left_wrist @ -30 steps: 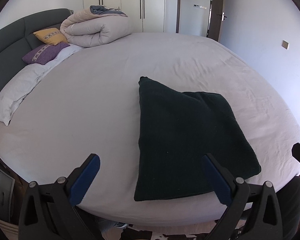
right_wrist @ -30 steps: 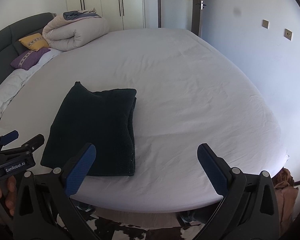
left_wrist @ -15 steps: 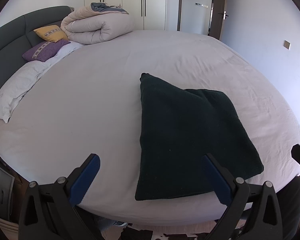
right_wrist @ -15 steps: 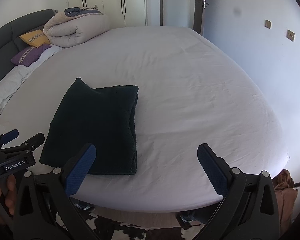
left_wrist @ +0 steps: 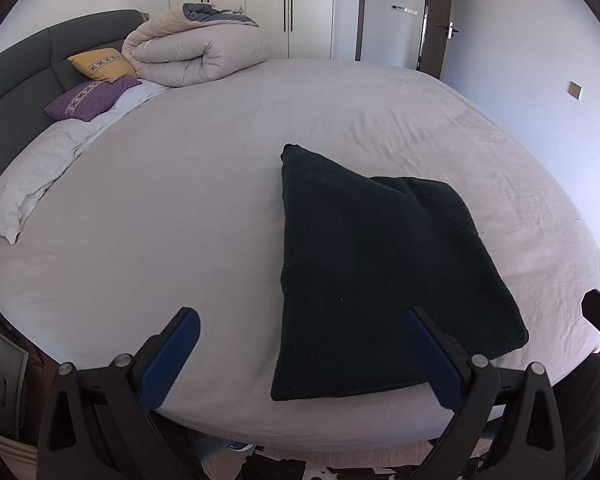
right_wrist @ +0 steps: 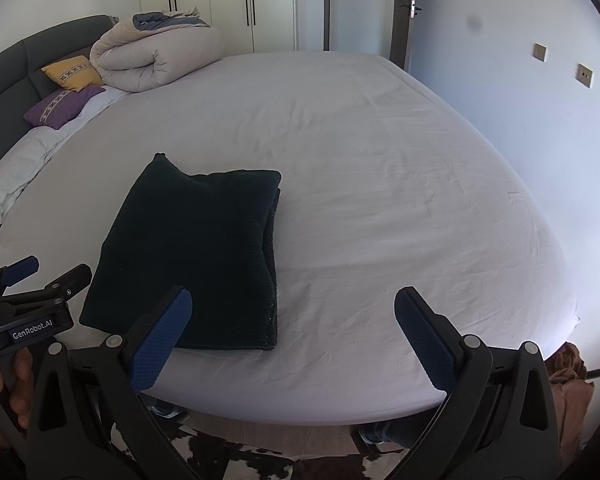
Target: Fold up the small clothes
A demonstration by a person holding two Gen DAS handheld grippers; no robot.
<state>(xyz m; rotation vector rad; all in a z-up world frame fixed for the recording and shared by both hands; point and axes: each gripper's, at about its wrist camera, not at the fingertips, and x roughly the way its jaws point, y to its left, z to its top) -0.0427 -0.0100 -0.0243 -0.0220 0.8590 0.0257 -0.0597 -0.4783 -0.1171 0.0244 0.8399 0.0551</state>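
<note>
Dark knit: folded garment (left_wrist: 380,272), black-green, lies flat on the white bed sheet (left_wrist: 180,200), near the sheet's front edge.
Landmark: the garment; all places below are given from it.
Far left of garment: white pillow (left_wrist: 28,184), purple cushion (left_wrist: 88,98), yellow cushion (left_wrist: 100,64), all well apart from it, by the grey headboard (left_wrist: 16,68).
Behind-left of garment: rolled beige duvet (left_wrist: 196,54), well apart.
Left gripper (left_wrist: 300,354): jaws spread wide, nothing between them; sits just in front of the garment's near-left corner. Its right blue pad overlaps the garment's front edge in the left wrist view; contact can't be told.
Garment long axis: runs away from the grippers, near edge to far edge; one far corner sticks up in a point.
Garment layers: stacked fold edges show on its right side in the right wrist view (right_wrist: 196,256).
Right gripper (right_wrist: 294,338): jaws spread wide, empty; in front of the garment and off to its right, mostly facing bare sheet.
Nearer hand: left, by my read; it faces the garment more squarely.
Task state: looks already folded at least once.
Next move, a guess: another fold or a smoothing pass; would need both grippers at the near edge.
Right of garment: bare sheet, then wall with switch plates (right_wrist: 540,52), well apart.
</note>
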